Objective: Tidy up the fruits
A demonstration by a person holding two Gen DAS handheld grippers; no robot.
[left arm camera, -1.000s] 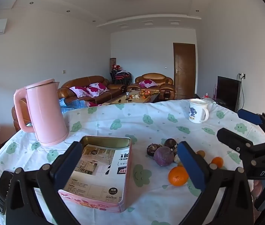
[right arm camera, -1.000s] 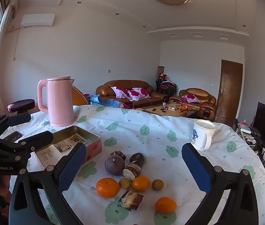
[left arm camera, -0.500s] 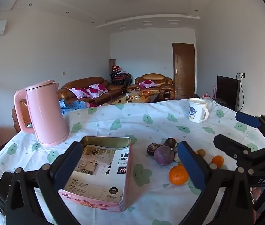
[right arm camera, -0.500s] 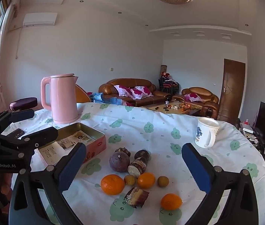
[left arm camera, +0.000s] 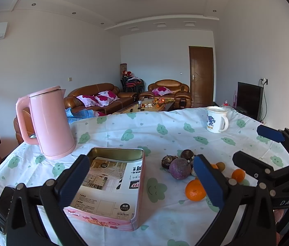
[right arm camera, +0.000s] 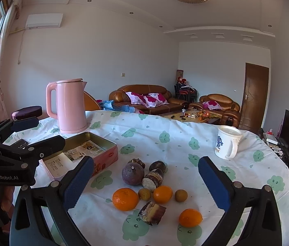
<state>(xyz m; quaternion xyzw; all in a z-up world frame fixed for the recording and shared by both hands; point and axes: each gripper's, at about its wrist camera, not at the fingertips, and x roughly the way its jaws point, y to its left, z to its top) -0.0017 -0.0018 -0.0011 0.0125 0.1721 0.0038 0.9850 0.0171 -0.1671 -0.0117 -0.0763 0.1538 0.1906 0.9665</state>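
A cluster of fruit lies on the tablecloth: a purple passion fruit (right arm camera: 133, 173), a large orange (right arm camera: 125, 198), two smaller oranges (right arm camera: 162, 194) (right arm camera: 190, 217), small brown round fruits (right arm camera: 181, 195), dark cane pieces (right arm camera: 152, 212). An open pink tin box (left arm camera: 111, 182) with a printed sheet inside sits left of them. My left gripper (left arm camera: 142, 180) is open and empty above the box. My right gripper (right arm camera: 146, 182) is open and empty above the fruit. The purple fruit (left arm camera: 179, 168) and large orange (left arm camera: 195, 190) also show in the left wrist view.
A pink kettle (left arm camera: 49, 121) stands behind the box at the left. A white mug (right arm camera: 227, 142) stands at the back right. A dark phone (left arm camera: 2, 209) lies at the table's left edge. The round table (right arm camera: 175, 135) has a cloud-print cloth.
Both grippers have drifted slightly; the right wrist view shifted a little toward the fruit. Both stay open and empty. No object has moved.
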